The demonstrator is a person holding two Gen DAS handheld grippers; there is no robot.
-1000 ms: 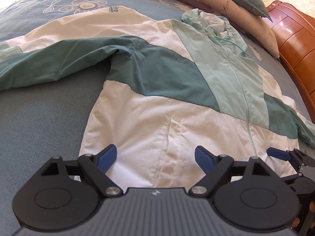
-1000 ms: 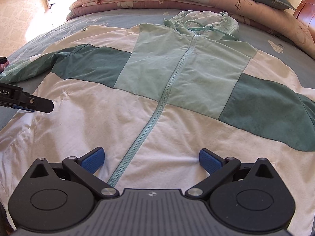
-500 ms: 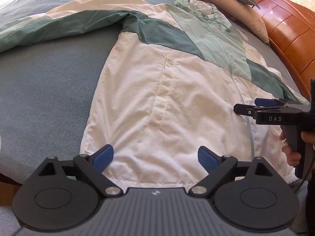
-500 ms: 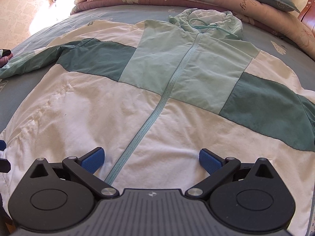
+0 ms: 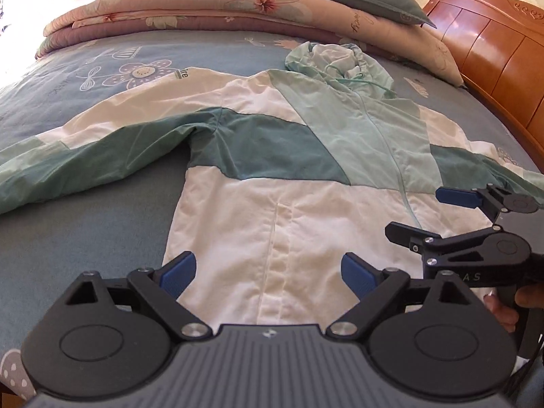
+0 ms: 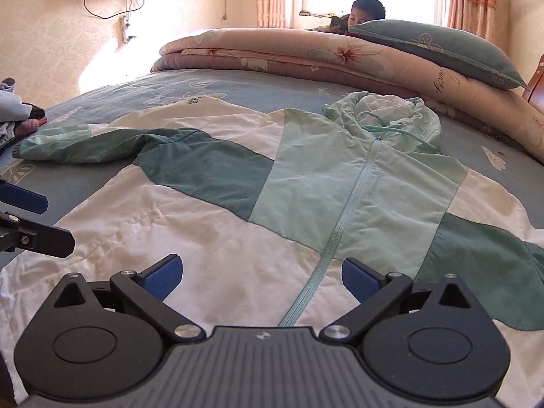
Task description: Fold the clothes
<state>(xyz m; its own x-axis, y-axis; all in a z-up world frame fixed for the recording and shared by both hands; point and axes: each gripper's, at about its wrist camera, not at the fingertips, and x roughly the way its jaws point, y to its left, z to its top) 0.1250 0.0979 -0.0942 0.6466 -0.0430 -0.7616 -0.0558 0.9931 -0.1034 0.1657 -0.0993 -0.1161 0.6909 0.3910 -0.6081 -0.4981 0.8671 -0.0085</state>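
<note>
A hooded zip jacket (image 5: pixel 306 183) (image 6: pixel 272 197) in white, dark teal and mint panels lies flat, front up, on the blue bed, hood toward the pillows, both sleeves spread out. My left gripper (image 5: pixel 268 272) hovers open over the white hem on the jacket's left half, nothing between its blue pads. My right gripper (image 6: pixel 261 273) hangs open above the hem by the zip, also empty. The right gripper (image 5: pixel 428 212) shows at the right edge of the left wrist view, a hand on its handle. The left gripper's fingers (image 6: pixel 23 200) show at the left edge of the right wrist view.
A folded floral quilt (image 6: pixel 306 57) and a teal pillow (image 6: pixel 435 51) lie along the far side of the bed. A wooden headboard (image 5: pixel 493 40) rises at the right. Other clothes (image 6: pixel 13 115) sit at the bed's left edge. A person (image 6: pixel 367 13) sits behind the quilt.
Both grippers have lifted and tilted up, so more of the bed, quilt and room shows. The left one swung back toward the jacket's hem. Both stay open and empty.
</note>
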